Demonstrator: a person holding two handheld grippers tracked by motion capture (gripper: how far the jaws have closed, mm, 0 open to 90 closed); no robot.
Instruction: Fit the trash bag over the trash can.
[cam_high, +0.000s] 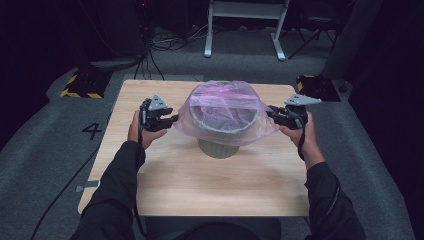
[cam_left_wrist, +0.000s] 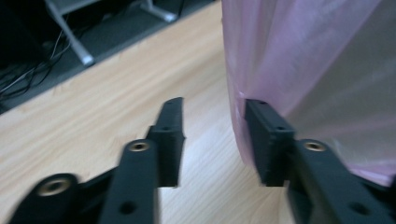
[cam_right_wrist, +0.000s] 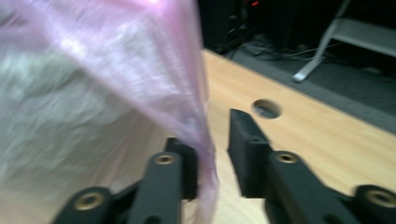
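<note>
A grey-green bin (cam_high: 218, 147) stands in the middle of the wooden table (cam_high: 200, 185), with a thin pink plastic bag (cam_high: 225, 107) pulled over its rim and hanging down its sides. My left gripper (cam_high: 174, 119) is at the bag's left edge. In the left gripper view its jaws (cam_left_wrist: 213, 105) stand apart over bare table, the right jaw touching the bag (cam_left_wrist: 303, 56). My right gripper (cam_high: 271, 111) is at the bag's right edge. In the right gripper view it is open (cam_right_wrist: 210, 130), and the bag (cam_right_wrist: 116, 70) drapes over its left jaw, unpinched.
A round hole (cam_right_wrist: 266, 108) is cut in the tabletop near the right gripper. Beyond the table are a white metal frame (cam_high: 245, 25), floor cables and two black boxes with yellow stripes (cam_high: 82, 85) (cam_high: 317, 87). Grey carpet surrounds the table.
</note>
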